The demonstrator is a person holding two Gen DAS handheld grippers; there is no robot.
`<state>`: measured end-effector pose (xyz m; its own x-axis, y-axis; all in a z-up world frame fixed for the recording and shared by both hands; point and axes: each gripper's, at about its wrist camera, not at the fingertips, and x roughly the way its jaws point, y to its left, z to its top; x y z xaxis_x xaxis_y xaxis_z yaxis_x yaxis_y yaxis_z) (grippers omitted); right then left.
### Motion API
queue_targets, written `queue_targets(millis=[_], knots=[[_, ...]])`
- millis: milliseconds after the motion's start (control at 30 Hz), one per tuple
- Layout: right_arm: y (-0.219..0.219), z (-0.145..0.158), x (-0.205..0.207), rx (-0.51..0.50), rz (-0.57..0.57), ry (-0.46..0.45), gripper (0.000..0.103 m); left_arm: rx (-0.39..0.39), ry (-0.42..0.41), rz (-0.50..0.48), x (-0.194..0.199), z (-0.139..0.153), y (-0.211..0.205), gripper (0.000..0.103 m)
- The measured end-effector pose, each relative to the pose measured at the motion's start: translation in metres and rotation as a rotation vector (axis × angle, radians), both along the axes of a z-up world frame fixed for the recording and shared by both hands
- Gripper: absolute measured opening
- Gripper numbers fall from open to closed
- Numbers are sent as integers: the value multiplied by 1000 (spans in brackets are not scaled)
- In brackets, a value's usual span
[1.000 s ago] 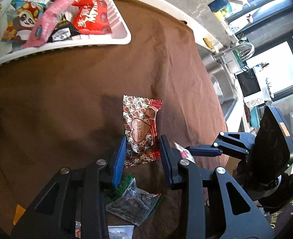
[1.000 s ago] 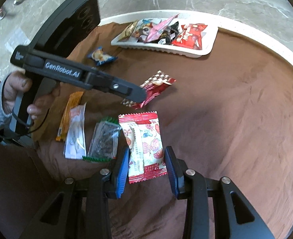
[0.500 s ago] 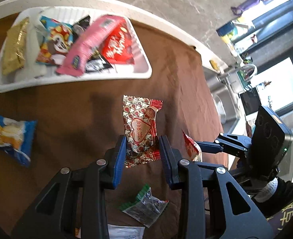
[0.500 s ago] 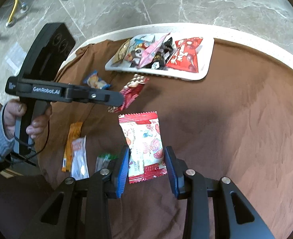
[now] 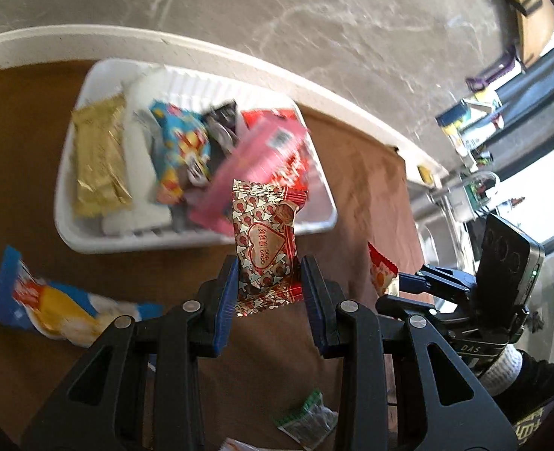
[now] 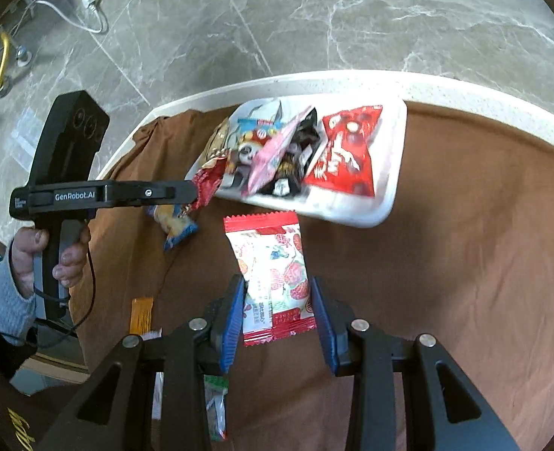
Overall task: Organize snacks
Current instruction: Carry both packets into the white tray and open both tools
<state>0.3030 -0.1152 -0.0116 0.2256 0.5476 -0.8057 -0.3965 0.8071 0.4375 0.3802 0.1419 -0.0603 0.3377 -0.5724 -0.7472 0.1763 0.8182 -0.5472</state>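
Note:
My left gripper (image 5: 265, 289) is shut on a red and white heart-print snack packet (image 5: 263, 248), held in the air just in front of the white tray (image 5: 88, 242). In the right wrist view that same packet (image 6: 207, 184) hangs at the tray's (image 6: 371, 216) near left corner. My right gripper (image 6: 277, 315) is shut on a strawberry-print packet (image 6: 273, 274), lifted above the brown cloth, a little short of the tray. The tray holds several packets, among them a gold one (image 5: 98, 161), a pink one (image 5: 254, 173) and a red one (image 6: 346, 154).
A blue and yellow packet (image 5: 55, 306) lies on the brown cloth (image 6: 465, 282) left of the tray. A green-edged clear packet (image 5: 308, 421) and an orange one (image 6: 141, 314) lie nearer the front. The round table's white rim (image 6: 465, 86) runs behind the tray.
Both grippers have carried their packets up and toward the tray, which now looks much closer in both views. The left packet has reached the tray's near edge.

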Motion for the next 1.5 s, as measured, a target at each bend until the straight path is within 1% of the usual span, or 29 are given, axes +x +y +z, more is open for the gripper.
queue_targets(millis=[200,300,433,733,900,1200,1267,1367,1433,1500], knots=[[9,-6,38,15,-24,11,38,15,-9,38,29,1,18,31],[16,-9,58,6,-32,6,38,30,-9,48,41,-2,14,31],[25,-15,84,20,-39,13,38,44,-9,54,58,-7,20,31],[46,-39,125,30,-60,55,38,72,1,64,87,-25,20,31],[56,-49,144,11,-72,61,38,96,-6,65,97,-33,19,31],[76,-54,157,-120,-57,-8,39,145,-2,63,112,-44,9,32],[82,-48,154,-180,-46,-58,39,166,-5,61,113,-45,5,32],[88,-41,148,-240,-33,-111,41,215,-17,49,112,-43,-3,32],[90,-35,145,-250,-26,-140,42,240,-27,42,110,-40,-7,33],[91,-28,141,-260,-26,-165,42,263,-38,46,110,-37,-10,38]])
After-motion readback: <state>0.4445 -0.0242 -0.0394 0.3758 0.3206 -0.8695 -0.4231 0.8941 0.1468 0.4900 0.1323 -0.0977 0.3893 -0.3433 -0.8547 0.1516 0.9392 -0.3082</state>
